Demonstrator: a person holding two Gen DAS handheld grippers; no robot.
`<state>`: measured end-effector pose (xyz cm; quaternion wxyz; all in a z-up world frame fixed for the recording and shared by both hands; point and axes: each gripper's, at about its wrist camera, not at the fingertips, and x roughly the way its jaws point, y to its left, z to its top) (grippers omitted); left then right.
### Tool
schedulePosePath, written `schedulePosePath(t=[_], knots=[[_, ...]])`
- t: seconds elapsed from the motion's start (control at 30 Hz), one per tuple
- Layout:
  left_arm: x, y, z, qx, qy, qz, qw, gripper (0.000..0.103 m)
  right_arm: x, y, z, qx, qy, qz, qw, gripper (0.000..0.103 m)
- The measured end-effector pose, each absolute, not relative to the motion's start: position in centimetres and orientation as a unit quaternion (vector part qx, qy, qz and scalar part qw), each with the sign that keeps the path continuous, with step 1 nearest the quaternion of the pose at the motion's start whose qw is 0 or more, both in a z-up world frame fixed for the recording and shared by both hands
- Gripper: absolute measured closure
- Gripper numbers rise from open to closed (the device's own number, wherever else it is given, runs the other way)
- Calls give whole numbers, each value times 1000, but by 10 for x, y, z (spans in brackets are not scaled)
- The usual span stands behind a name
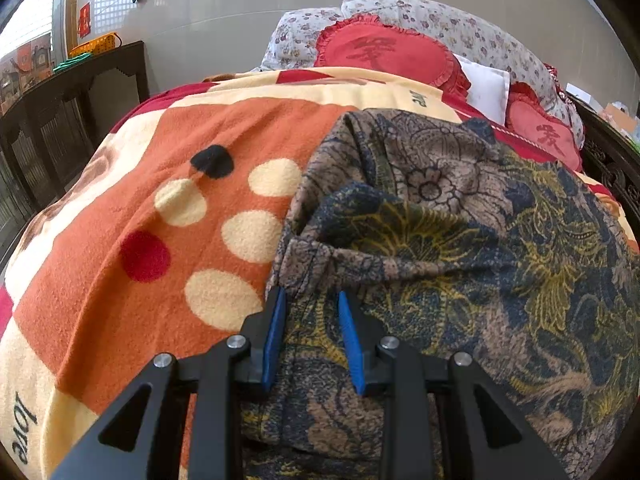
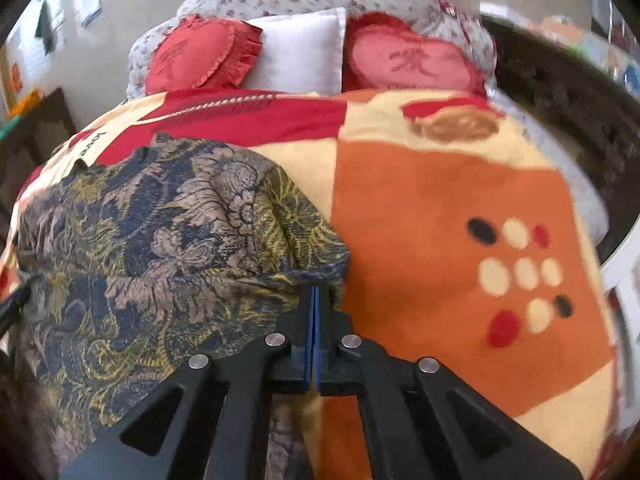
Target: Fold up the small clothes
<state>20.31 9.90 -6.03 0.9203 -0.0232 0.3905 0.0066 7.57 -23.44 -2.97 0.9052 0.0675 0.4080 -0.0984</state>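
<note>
While the right gripper (image 2: pixel 315 300) has its blue pads pressed together on the gathered edge of the patterned garment (image 2: pixel 160 240), the left gripper (image 1: pixel 312 312) stands with its pads (image 1: pixel 276 340) apart, one on each side of a fold of the same cloth, and it does not hold anything yet. The garment is a dark piece with brown, blue and yellow flowers, and it lies in a loose heap on the blanket (image 1: pixel 140 240) of the bed, right in front of both grippers.

I think the step in hand is to take the two ends of one edge, so that the cloth can be lifted and folded. To do this well, the left gripper should close only on the top layer at the edge and not catch the blanket under it. Then both sides should rise together and at the same height, so the fabric hangs flat and does not twist.

The blanket is soft fleece in orange, cream and red, with round dots. Further back are two red heart cushions (image 2: pixel 200 56), a white pillow (image 2: pixel 300 56) between them, and a flowered quilt (image 1: pixel 460 24) behind. On the left is dark wooden furniture (image 1: pixel 60 120), and then a pale wall.
</note>
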Motion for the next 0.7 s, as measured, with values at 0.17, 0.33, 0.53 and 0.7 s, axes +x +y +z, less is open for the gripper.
schedulePosePath(t=[0.17,0.33,0.53,0.7], knots=[[203,99,-60,-27,391,5,920,74,63,-176,-9,81,364,-5,928,57],[203,101,-60,-34,390,1,920,74,47,-154,-64,30,435,10,900,54],[203,100,-60,-32,391,3,920,74,24,-218,-68,116,417,-17,901,86],[203,100,-60,-33,391,2,920,74,22,-186,-46,66,380,32,922,85]])
